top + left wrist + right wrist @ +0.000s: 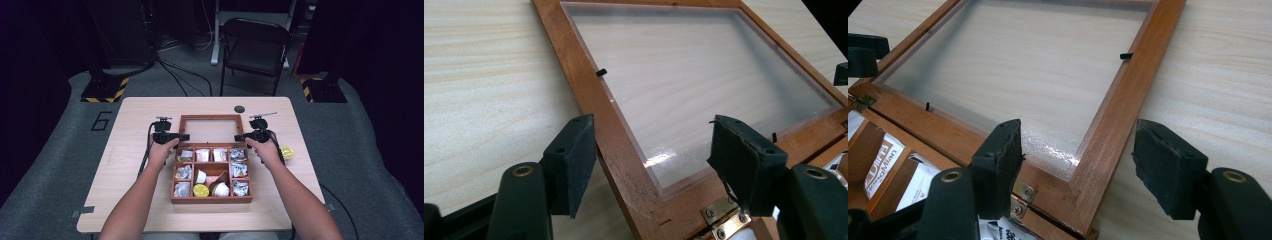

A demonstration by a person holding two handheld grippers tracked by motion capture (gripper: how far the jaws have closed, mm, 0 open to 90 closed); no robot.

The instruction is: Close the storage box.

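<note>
Both grippers sit at the hinge end of the wooden box's open lid [210,118], one at each near corner. Left gripper [182,136] lies level at the lid's near-left corner, held by the left hand [161,151], whose forearm runs up from the bottom edge; its jaws point right, toward the lid. In the left gripper view that gripper [649,165] has its jaws part-way apart, straddling the lid's wooden side rail [594,100] without either pad pressing on it. Right gripper [240,137] mirrors it at the near-right corner, held level by the right hand [265,150], jaws pointing left. In the right gripper view it [1078,165] straddles the lid's corner [1083,190], jaws likewise part-way apart and clear of the wood.

Lid lies flat on the table [135,165], folded back to the far side of the box [211,199], joined by brass hinges [724,220]. Its long axis runs left to right, its clear pane [1013,65] facing up. Box stands mid-table, near the person, its compartments holding packets [239,170] and small cups [201,190]. One yellow cup [287,152] lies on the table to the right of the box.
</note>
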